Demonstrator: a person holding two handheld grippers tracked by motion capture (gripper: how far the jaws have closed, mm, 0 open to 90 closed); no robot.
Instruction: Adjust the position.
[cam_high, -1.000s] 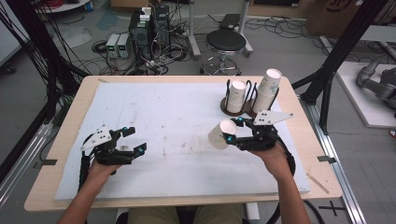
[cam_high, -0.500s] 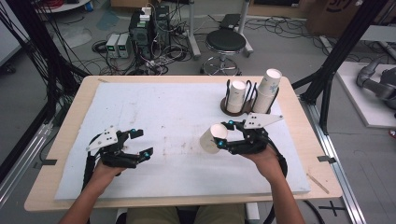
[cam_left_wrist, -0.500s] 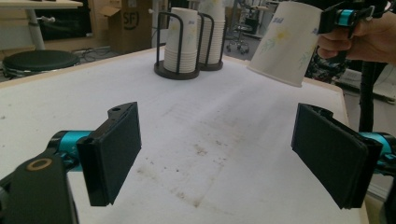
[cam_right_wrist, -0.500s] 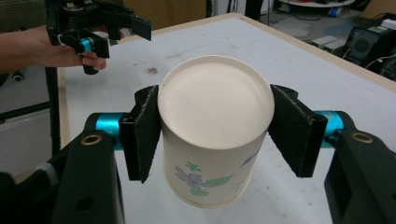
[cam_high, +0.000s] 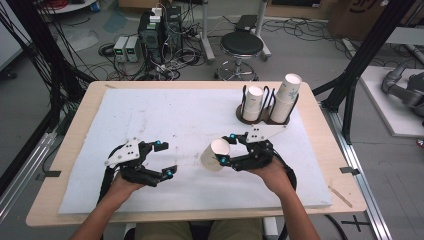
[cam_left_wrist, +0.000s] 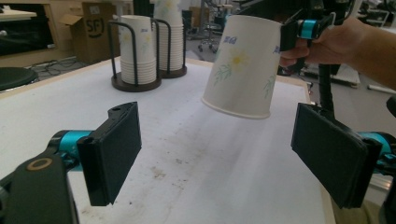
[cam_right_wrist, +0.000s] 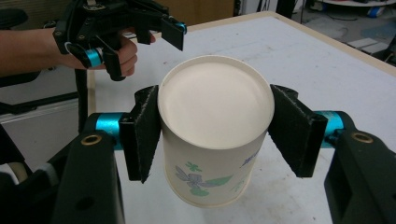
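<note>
A white paper cup with a flower print hangs tilted above the mat, mouth down and toward my left side. My right gripper is shut on it, one pad on each side of the cup wall. In the right gripper view the cup's flat bottom faces the camera. My left gripper stands open just left of the cup, nothing between its jaws. In the left gripper view the cup floats ahead, between and above the two wide-apart pads.
Two stacks of paper cups stand in a black wire holder at the back right. A white mat covers most of the wooden table. A stool and cables lie beyond the far edge.
My right gripper has carried the cup left, toward the table's middle. My left gripper has moved right toward it and stays open.
</note>
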